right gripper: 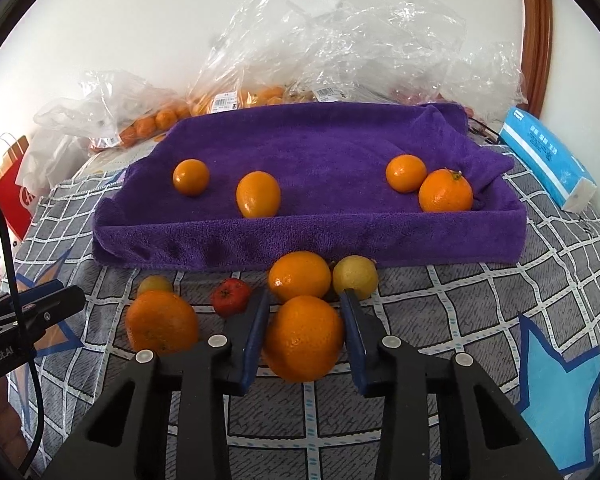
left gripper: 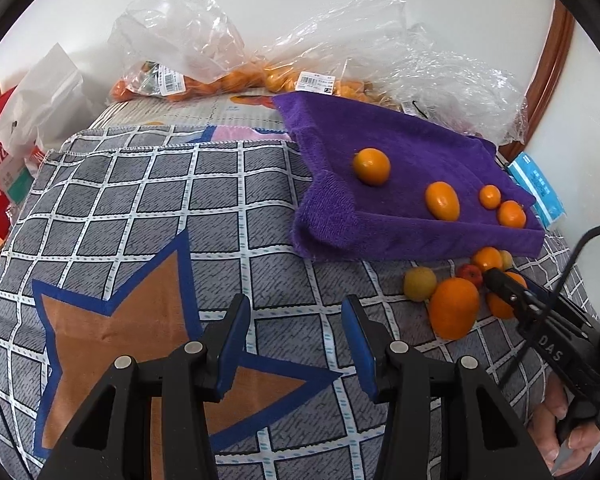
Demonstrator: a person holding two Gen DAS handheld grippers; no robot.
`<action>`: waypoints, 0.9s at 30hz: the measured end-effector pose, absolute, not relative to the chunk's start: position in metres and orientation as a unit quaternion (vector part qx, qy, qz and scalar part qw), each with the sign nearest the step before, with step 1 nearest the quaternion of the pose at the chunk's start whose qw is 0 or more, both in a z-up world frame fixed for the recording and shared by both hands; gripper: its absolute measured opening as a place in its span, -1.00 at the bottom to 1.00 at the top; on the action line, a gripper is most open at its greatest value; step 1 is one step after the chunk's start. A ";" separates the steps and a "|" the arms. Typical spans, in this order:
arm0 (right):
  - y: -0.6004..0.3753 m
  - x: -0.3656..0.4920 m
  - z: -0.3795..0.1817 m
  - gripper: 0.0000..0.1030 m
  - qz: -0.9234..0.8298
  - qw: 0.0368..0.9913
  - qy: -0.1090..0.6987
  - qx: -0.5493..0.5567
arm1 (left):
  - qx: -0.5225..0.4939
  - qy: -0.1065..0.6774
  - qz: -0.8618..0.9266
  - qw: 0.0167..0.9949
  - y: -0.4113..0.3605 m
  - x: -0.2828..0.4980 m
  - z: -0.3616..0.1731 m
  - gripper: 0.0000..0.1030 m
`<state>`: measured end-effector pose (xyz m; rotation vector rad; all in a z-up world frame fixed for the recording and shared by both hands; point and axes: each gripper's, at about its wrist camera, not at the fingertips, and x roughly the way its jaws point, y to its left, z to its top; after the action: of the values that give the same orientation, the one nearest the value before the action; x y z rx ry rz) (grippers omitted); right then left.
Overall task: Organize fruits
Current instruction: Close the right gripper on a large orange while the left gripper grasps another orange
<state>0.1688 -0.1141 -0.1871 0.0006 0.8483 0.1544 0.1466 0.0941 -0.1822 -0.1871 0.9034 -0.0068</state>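
A purple towel-lined tray (right gripper: pixel 308 236) holds several oranges, also seen in the left wrist view as the tray (left gripper: pixel 380 236). In front of it lie loose fruits on the checked cloth. My right gripper (right gripper: pixel 305 296) is shut on a big orange (right gripper: pixel 302 340), its blue pads pressing both sides. Just behind are another orange (right gripper: pixel 299 276), a yellow fruit (right gripper: pixel 356 276) and a small red fruit (right gripper: pixel 231 296); a large orange (right gripper: pixel 162 324) lies to the left. My left gripper (left gripper: pixel 296 304) hovers open over bare cloth, with nothing between its fingers.
Clear plastic bags (right gripper: pixel 340 40) with more oranges line the wall behind the tray. A blue tissue pack (right gripper: pixel 548 160) lies at the right, a red paper bag (right gripper: pixel 8 184) at the left. The left gripper's tip (right gripper: pixel 40 304) reaches in near the large orange.
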 end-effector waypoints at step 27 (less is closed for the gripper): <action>-0.115 0.171 -0.193 -0.33 0.082 0.901 0.426 -0.007 | -0.080 0.447 0.021 0.891 0.098 0.149 -0.188 -0.10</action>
<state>0.1712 -0.1147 -0.1926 -0.0142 0.8802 0.1691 0.1495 0.0975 -0.1875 -0.1658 0.9288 0.0446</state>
